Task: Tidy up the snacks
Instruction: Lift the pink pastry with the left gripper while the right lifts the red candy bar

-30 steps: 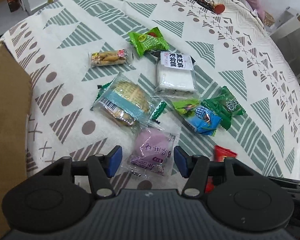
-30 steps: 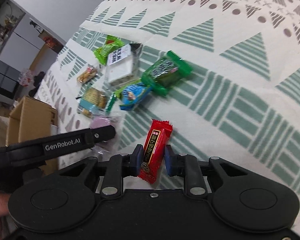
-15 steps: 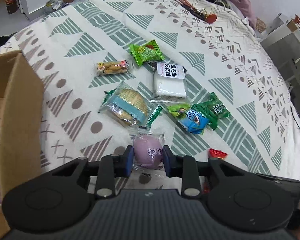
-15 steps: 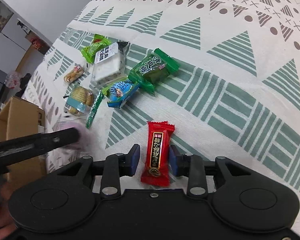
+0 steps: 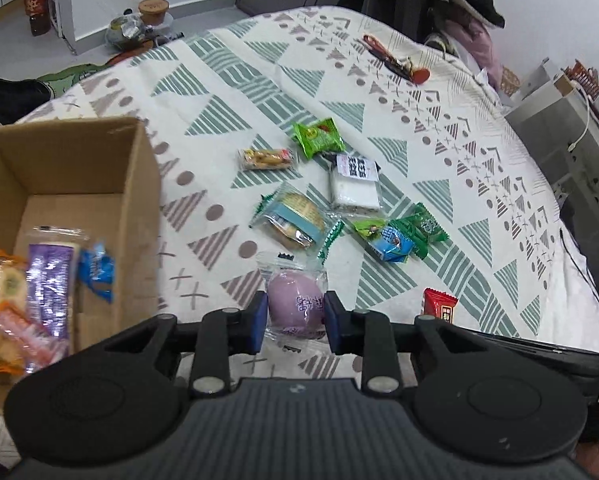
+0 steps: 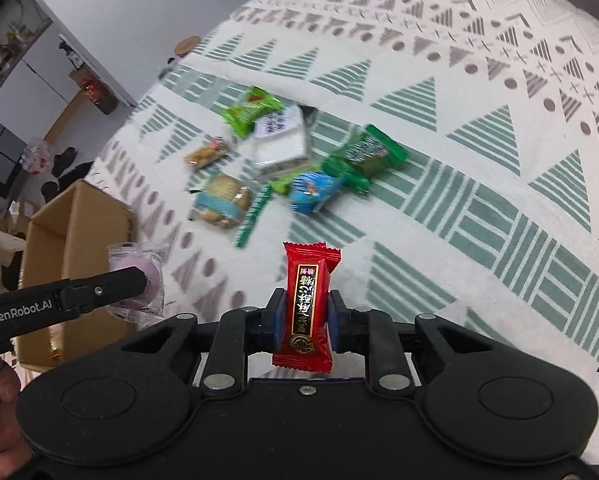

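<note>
My left gripper (image 5: pixel 295 322) is shut on a purple bun packet (image 5: pixel 295 302), lifted above the patterned cloth just right of the cardboard box (image 5: pixel 139 168). The same purple bun packet (image 6: pixel 139 276) shows at the left of the right wrist view. My right gripper (image 6: pixel 305 320) is shut on a red candy bar (image 6: pixel 307 300), held upright off the cloth. That red candy bar (image 5: pixel 439 306) peeks out at the right of the left wrist view. Several snacks lie inside the box, among them a purple wafer pack (image 5: pixel 49 280).
Loose snacks lie mid-cloth: a cracker pack (image 5: pixel 293 220), a white cake pack (image 5: pixel 355 184), a bright green packet (image 5: pixel 317 136), a nut bar (image 5: pixel 265 159), a blue candy (image 5: pixel 393 242) and a dark green candy (image 5: pixel 427 226). A red-handled item (image 5: pixel 399 64) lies far back.
My left gripper closed on the purple bun packet and lifted it, and the box came into view. My right gripper closed on the red candy bar and raised it off the cloth.
</note>
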{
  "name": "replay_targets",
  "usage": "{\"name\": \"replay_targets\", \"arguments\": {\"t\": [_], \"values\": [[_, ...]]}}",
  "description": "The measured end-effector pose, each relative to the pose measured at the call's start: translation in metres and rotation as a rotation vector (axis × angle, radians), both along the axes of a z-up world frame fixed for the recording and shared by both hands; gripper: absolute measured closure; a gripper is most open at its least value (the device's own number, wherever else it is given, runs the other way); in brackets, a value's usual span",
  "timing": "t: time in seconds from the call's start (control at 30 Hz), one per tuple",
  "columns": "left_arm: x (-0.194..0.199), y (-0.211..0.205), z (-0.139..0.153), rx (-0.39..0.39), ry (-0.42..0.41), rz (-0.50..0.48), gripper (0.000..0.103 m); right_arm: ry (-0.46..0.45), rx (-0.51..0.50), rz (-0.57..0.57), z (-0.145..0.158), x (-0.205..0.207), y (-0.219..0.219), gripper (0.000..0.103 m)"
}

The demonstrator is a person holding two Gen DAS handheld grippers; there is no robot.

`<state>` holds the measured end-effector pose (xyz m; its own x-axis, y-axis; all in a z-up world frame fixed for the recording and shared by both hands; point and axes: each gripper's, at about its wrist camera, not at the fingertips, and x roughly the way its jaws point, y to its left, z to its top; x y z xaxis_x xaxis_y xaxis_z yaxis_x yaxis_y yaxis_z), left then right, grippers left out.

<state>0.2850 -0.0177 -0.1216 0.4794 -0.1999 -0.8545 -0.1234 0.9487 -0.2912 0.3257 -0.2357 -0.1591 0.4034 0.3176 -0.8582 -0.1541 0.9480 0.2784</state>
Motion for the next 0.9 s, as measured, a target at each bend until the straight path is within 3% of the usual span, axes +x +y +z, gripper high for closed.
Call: {"name": "replay_targets", "arguments": {"t": [0.07,0.1,0.3,0.73,0.9], "values": [[-0.006,0.006,0.007,-0.004,-0.017,0.001,0.081,-0.02,0.002,0.007,0.009,-0.006,0.006,0.082],[-0.009,0.01,0.01,-0.014,-0.023,0.001,0.09,-0.029,0.004,0.01,0.013,-0.008,0.01,0.082],[-0.025,0.033,0.025,-0.026,-0.049,0.03,0.097,-0.08,0.01,0.048,0.033,-0.021,0.037,0.082],[-0.041,0.044,0.011,-0.051,0.045,-0.021,0.092,-0.073,0.016,0.047,0.027,-0.046,0.056,0.082],[-0.046,0.041,0.001,-0.062,0.087,-0.011,0.075,-0.064,0.02,0.037,0.021,-0.048,0.049,0.082]]}}
